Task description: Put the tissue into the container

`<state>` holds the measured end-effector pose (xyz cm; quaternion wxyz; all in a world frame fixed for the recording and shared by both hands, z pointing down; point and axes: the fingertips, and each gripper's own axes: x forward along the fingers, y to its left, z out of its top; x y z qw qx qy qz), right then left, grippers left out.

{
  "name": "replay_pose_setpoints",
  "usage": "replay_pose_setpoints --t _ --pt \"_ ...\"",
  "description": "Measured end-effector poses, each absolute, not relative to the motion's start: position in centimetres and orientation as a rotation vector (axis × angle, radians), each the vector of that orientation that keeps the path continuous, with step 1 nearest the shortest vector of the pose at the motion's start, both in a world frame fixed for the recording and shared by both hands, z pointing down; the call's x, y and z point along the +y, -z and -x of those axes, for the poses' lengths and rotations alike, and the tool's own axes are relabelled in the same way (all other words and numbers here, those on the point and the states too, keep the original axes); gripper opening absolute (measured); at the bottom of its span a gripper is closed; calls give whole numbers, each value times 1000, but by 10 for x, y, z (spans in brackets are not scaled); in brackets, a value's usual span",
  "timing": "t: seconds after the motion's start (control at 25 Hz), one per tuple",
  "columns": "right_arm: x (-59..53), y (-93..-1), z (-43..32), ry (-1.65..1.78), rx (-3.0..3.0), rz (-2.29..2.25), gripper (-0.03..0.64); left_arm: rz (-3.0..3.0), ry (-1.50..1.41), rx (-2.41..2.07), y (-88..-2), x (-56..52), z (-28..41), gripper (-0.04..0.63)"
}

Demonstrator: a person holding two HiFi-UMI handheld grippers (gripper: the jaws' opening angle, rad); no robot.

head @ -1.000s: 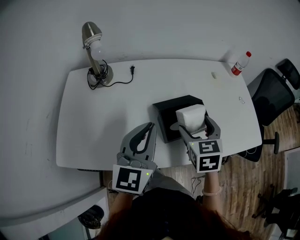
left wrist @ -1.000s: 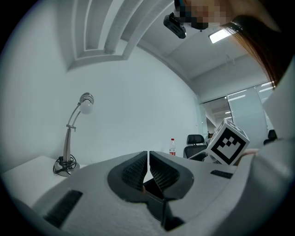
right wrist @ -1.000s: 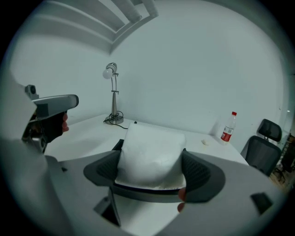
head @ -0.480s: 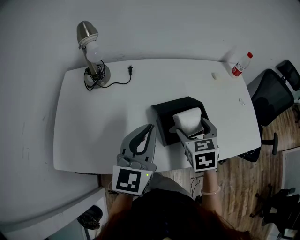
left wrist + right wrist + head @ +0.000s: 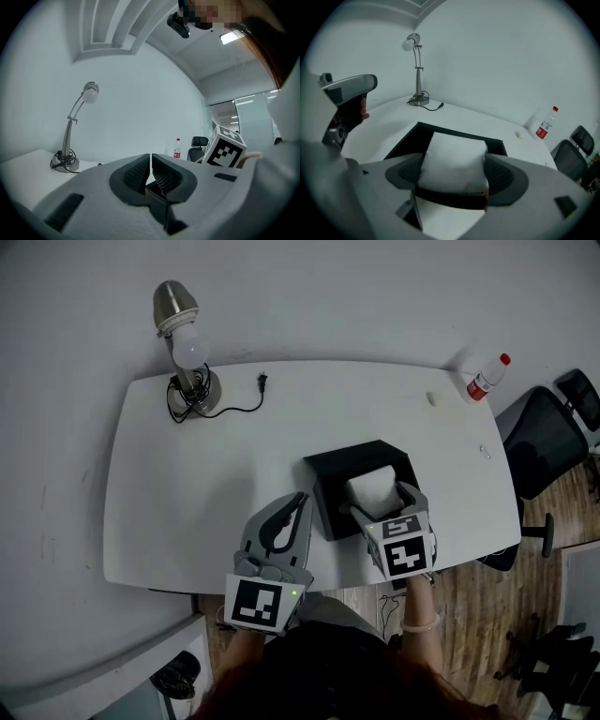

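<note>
A white tissue pack [image 5: 373, 491] [image 5: 454, 161] is clamped between the jaws of my right gripper [image 5: 377, 502] [image 5: 454, 176]. It hangs low over the black open container [image 5: 333, 474] [image 5: 410, 138] near the table's front edge, its lower part within the container's walls. My left gripper [image 5: 293, 507] [image 5: 150, 171] is shut with nothing in it. It hovers just left of the container, over the table's front edge.
A silver desk lamp [image 5: 183, 343] [image 5: 417, 70] with its cord and plug [image 5: 264, 382] stands at the table's back left. A red-capped bottle [image 5: 487, 378] [image 5: 546, 124] stands at the back right corner, a small white piece [image 5: 433, 399] beside it. Black office chairs [image 5: 548, 432] stand to the right.
My right gripper has lowered the tissue pack down into the black container. The left gripper has stayed put.
</note>
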<state>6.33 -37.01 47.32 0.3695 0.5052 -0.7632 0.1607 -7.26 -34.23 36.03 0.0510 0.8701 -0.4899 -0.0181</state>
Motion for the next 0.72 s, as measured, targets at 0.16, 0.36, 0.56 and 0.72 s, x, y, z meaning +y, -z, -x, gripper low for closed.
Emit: replay_pose_setpoints --t 0.16,0.36,0.56,0.72 --pt "-375 -473 -66 -385 -1931 -1291 377 -2639 59 -1473 -362 -346 70 37" --pt "-383 -465 -76 -245 -1869 -1337 134 -2646 17 -1470 -372 -348 69 37" --pt "-382 -467 -72 -232 -1883 -1290 167 -2629 48 -1460 -368 -350 67 37" --pt "-380 -462 -71 -235 -1911 -1304 166 -2658 35 -1484 -370 -349 71 37"
